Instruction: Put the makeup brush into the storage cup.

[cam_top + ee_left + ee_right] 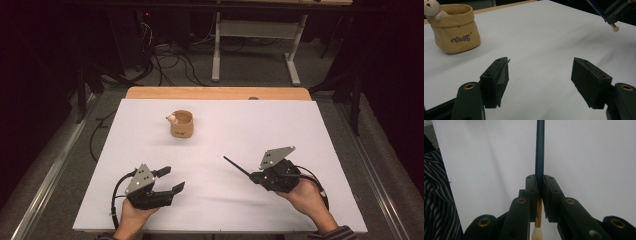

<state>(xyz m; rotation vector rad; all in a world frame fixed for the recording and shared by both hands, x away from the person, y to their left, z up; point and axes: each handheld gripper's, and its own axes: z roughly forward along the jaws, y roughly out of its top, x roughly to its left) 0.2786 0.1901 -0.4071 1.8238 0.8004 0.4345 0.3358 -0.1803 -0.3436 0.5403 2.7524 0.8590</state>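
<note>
Right gripper [248, 173] clenched on a dark paintbrush [236, 167], jaws pressed tight against the handle; held over the white table sheet [300, 130] at about 4 o'clock, handle jutting out toward 10 o'clock. Left gripper [171, 179] released, jaws spread wide with nothing between them, resting at about 7 o'clock on the sheet.

Tan pouch [182, 123] standing upright near 11 o'clock, well apart from both grippers, a small white bear figure [171, 119] at its rim. Reads "Best" in dark script on the pouch [454, 28] from the left gripper view; too small to read from above.

Seen from the right gripper view: gold ferrule and pale bristle tip of the paintbrush [539, 157] behind the jaws, striped sleeve [436, 202] at 8 o'clock.
</note>
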